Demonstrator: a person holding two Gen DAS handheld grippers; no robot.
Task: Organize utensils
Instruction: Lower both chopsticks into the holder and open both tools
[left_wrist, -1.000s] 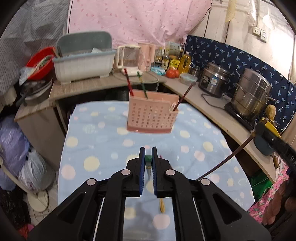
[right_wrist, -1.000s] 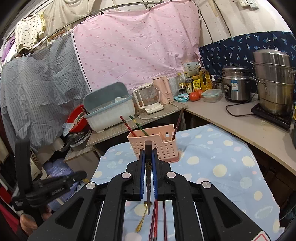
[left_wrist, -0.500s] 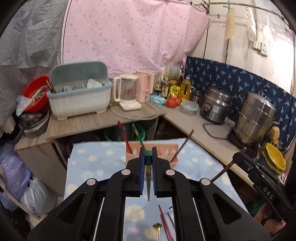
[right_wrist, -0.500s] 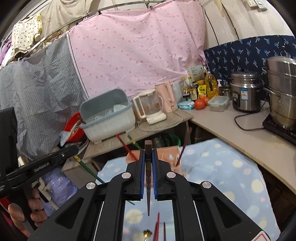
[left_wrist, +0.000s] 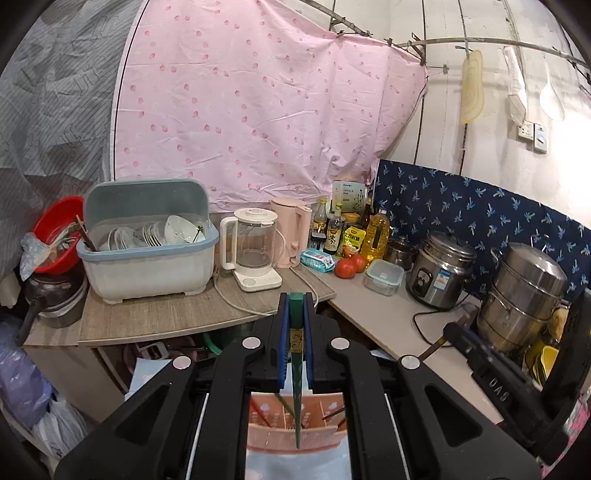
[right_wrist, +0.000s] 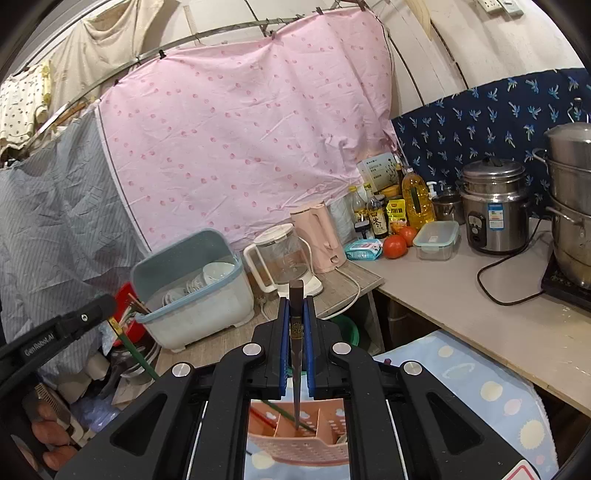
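Observation:
My left gripper (left_wrist: 296, 306) is shut on a green chopstick (left_wrist: 296, 387) that hangs point down over the pink utensil basket (left_wrist: 295, 430). My right gripper (right_wrist: 296, 310) is shut on a dark brown chopstick (right_wrist: 296, 362) whose tip hangs over a compartment of the same basket (right_wrist: 299, 439). The basket holds a red and a green chopstick (right_wrist: 280, 410). The right gripper shows at the right of the left wrist view (left_wrist: 476, 350); the left gripper with its green chopstick shows at the left of the right wrist view (right_wrist: 66, 328).
The basket stands on a blue dotted tablecloth (right_wrist: 491, 391). Behind are a dish rack (left_wrist: 147, 254), a glass kettle (left_wrist: 253, 251), a pink kettle (left_wrist: 291, 232), bottles, tomatoes (left_wrist: 349, 265), a rice cooker (left_wrist: 441, 269) and a steamer pot (left_wrist: 524, 299) on the counter.
Both grippers have risen and tilted, each carrying its chopstick over the basket. The basket has dropped to the bottom of both views, under the chopstick tips.

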